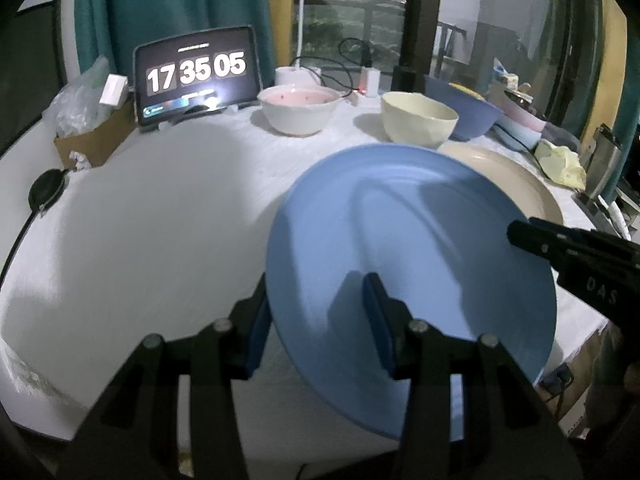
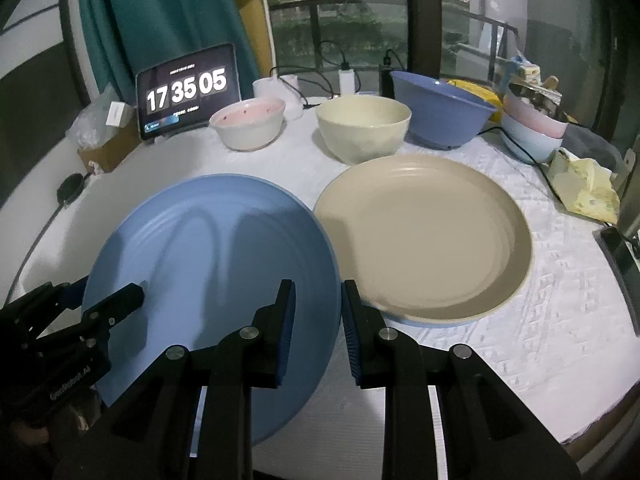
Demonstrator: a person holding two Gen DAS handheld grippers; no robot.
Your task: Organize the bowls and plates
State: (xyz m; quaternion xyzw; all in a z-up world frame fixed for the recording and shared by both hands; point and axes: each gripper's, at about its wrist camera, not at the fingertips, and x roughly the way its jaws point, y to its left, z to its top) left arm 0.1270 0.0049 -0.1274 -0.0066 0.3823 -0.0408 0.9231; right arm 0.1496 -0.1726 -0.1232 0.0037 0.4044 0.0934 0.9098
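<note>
Above the white table (image 2: 460, 360) I hold the blue plate (image 2: 208, 280) between my two tools, tilted, its far edge higher than the near one. My left tool (image 1: 316, 320) has its jaws partly closed over the plate's left rim, one finger under the plate and one on its upper face; in the right wrist view this tool (image 2: 108, 308) reaches in from the lower left edge. My right tool (image 2: 318, 328) has its jaws narrowly apart around the plate's right rim, the blue pads on either side of the edge, and it appears to grip there; in the left wrist view only one of its fingers (image 1: 532, 236) shows, lying over the plate's right side. Just beside the blue plate, to its right, the beige plate (image 2: 432, 236) lies flat on the table, and a blue rim shows under its near edge. Behind the plates stand three bowls in a row: the pink bowl (image 2: 248, 122), the cream bowl (image 2: 362, 130) and the blue bowl (image 2: 440, 110). More bowls are stacked (image 2: 532, 132) at the far right. A tablet (image 2: 186, 90) showing a clock stands at the back left.
</note>
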